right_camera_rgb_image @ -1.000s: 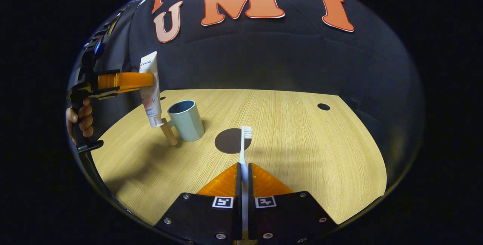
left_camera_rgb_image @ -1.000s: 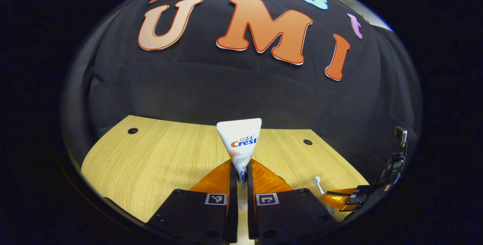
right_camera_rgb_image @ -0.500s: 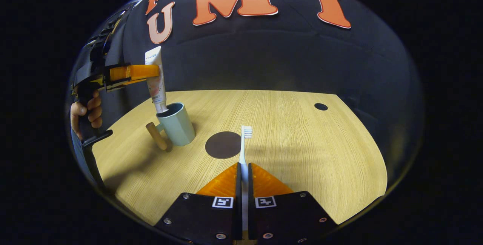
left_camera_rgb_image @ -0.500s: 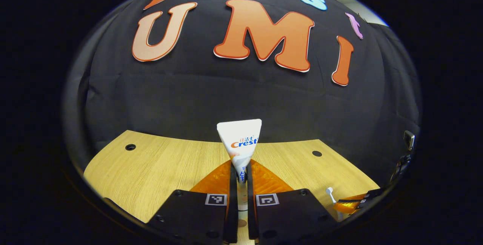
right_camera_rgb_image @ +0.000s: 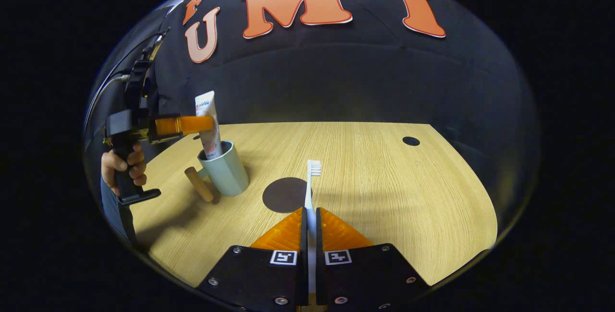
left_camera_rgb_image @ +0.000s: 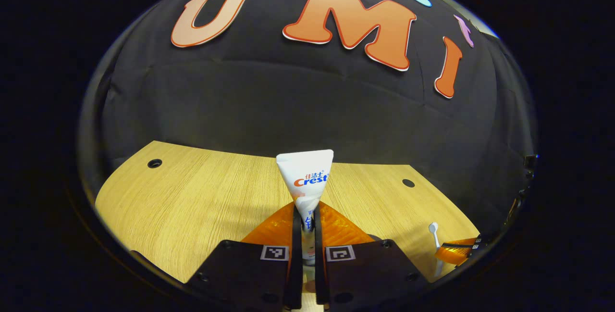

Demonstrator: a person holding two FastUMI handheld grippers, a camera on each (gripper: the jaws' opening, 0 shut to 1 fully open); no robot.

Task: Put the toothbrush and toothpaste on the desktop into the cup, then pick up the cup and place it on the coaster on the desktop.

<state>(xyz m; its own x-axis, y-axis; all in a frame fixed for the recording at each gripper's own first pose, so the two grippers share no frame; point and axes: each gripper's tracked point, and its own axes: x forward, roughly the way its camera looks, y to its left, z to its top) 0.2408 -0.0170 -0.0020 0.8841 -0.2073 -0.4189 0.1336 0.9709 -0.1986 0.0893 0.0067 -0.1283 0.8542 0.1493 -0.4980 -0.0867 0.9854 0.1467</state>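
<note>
- The white toothpaste tube [right_camera_rgb_image: 209, 127] stands up straight, its flat crimped end on top and its cap end down inside the pale blue-green cup [right_camera_rgb_image: 224, 173].
- The left tool [right_camera_rgb_image: 204, 124] squeezes the tube from both sides, just above the cup's rim. A hand [right_camera_rgb_image: 124, 170] holds its dark handle.
- In the left gripper view, the same tube [left_camera_rgb_image: 306, 182] sticks up between the two fingers of the left tool [left_camera_rgb_image: 306, 225], with its wide end on top.
- The cup stands upright on the light wooden worktop [right_camera_rgb_image: 384, 192]. Its round wooden handle [right_camera_rgb_image: 198, 183] sticks out to the left side in the right gripper view.
- The white toothbrush [right_camera_rgb_image: 311, 189] is long and thin. It points away from the camera, with the bristle end far off and the handle end near.
- The right tool [right_camera_rgb_image: 311, 225] is closed tight on the toothbrush handle, one finger on each side.
- In the left gripper view, the toothbrush head [left_camera_rgb_image: 433, 230] shows low on the right, poking out of the right tool [left_camera_rgb_image: 454, 252].
- The dark round coaster [right_camera_rgb_image: 282, 194] lies flat on the worktop, just right of the cup. The toothbrush crosses in front of its right edge.
- The worktop has small round dark holes [right_camera_rgb_image: 411, 141] near its back corners.
- A black cloth wall [right_camera_rgb_image: 360, 81] hangs behind the worktop.
</note>
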